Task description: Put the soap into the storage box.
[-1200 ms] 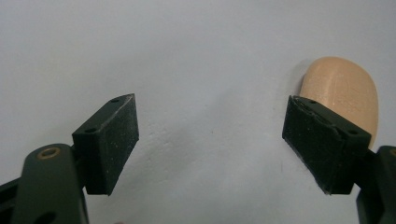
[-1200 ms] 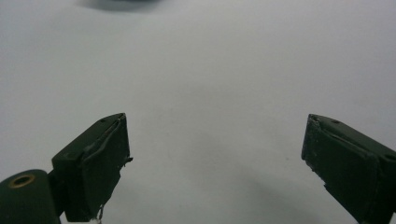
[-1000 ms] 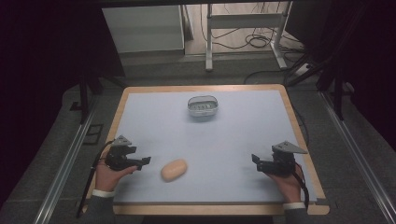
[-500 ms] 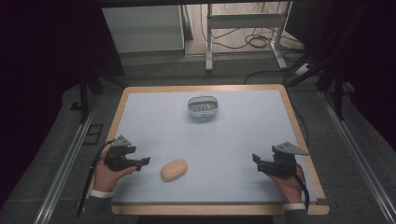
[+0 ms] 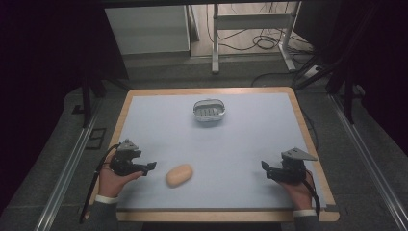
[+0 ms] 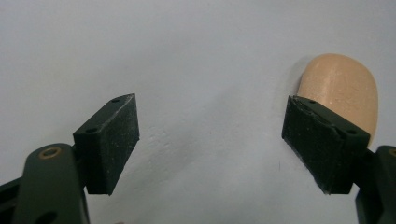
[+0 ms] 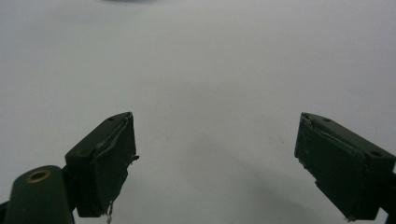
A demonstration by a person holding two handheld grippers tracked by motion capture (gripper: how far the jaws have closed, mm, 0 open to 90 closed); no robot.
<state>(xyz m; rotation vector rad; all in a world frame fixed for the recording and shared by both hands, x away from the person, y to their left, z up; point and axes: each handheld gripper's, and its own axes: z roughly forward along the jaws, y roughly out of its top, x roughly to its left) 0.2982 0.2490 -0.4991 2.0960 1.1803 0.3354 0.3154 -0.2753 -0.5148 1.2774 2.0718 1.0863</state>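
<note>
We hold both tongs gaping wide over the tabletop (image 5: 240, 144): left tongs (image 5: 144, 167) just beside the tan oval piece (image 5: 179, 175), right tongs (image 5: 267, 169) well apart from it. Centring the piece between the jaws should make a clean grip.

Two grippers are in view, one per hand: the left gripper (image 5: 150, 165) and the right gripper (image 5: 264, 165), each with two black jaws set wide apart. Two hands hold them, the left hand (image 5: 113, 180) and the right hand (image 5: 298, 188). One pale blue surface (image 5: 240, 144) carries two things: one tan, rounded, bread-roll-like object (image 5: 179, 175) and one small oval grey basket (image 5: 209, 110).
</note>
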